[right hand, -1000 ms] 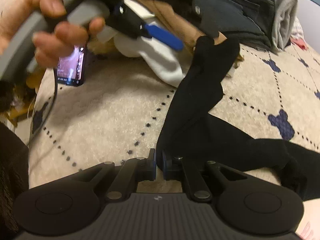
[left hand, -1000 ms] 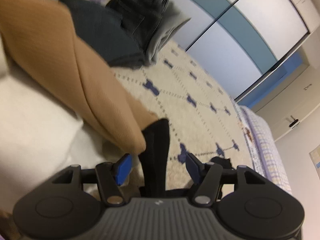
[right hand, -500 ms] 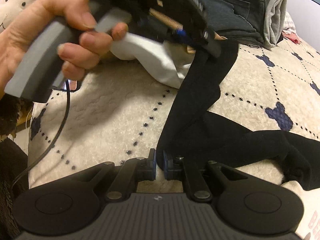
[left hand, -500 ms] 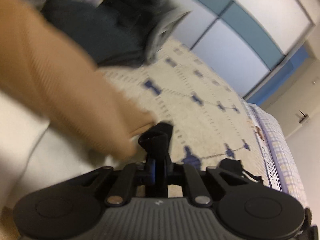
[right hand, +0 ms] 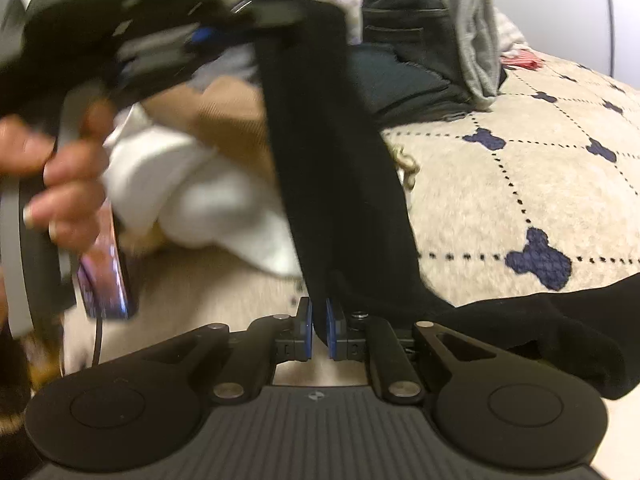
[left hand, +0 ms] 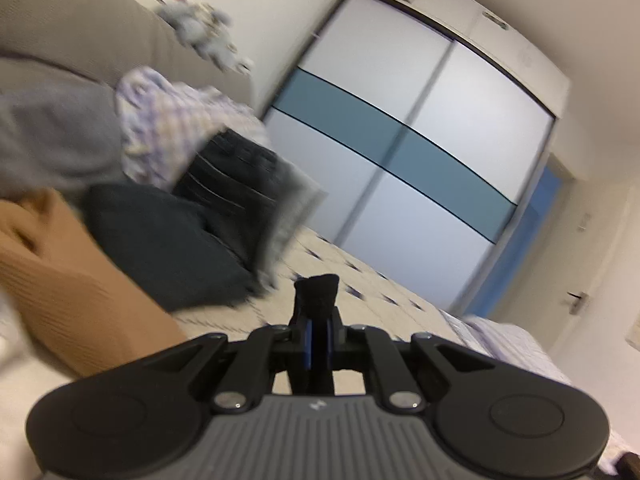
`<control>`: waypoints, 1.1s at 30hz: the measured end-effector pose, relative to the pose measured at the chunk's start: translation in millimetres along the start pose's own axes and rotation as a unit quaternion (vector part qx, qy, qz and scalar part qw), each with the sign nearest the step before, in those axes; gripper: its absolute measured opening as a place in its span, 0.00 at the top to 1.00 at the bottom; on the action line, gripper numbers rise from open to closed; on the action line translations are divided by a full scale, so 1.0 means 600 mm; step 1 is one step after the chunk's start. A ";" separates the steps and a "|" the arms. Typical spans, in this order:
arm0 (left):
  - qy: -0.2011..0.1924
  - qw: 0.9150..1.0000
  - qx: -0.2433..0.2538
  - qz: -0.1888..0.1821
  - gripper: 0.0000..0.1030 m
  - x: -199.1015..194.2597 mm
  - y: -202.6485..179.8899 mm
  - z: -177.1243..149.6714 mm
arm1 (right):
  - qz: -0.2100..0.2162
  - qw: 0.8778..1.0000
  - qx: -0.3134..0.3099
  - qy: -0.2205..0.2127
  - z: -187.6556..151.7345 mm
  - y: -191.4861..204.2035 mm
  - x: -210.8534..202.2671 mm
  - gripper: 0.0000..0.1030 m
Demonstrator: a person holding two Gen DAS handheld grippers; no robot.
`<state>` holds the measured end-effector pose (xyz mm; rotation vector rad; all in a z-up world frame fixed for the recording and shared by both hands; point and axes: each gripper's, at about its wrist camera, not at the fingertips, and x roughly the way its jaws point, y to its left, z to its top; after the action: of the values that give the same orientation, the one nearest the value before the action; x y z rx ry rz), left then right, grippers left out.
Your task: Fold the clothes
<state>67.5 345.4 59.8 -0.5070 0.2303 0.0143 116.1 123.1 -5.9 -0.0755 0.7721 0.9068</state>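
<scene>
Left fingers (left hand: 318,334) closed since earlier, raised | black garment (right hand: 340,184) clamped between both fingers (right hand: 319,328), stretched for folding

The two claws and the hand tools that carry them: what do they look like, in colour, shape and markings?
Each claw, left and right, has black linkage arms with silver pivot screws and blue pads on its fingertips. Behind sits a ribbed dark grey body with a small logo, between two round black housings. In the right wrist view, the left tool has a grey handle, and a thin black cable hangs near it.
</scene>
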 end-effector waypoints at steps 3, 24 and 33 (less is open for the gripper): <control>0.004 0.999 -0.005 0.045 0.93 -0.007 0.024 0.002 | 0.018 1.000 0.004 0.004 0.008 -0.001 -0.001 0.86; -0.079 0.995 -0.023 0.062 0.93 -0.023 0.037 0.000 | -0.101 0.994 0.008 0.035 0.057 -0.214 -0.078 0.62; -0.057 0.995 -0.039 0.077 0.93 -0.008 0.048 -0.004 | -0.068 0.986 -0.122 0.096 -0.004 -0.131 -0.049 0.62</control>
<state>60.3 369.9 45.2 -0.5636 0.1562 0.2031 161.4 52.7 -8.9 -0.4310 0.8209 0.8681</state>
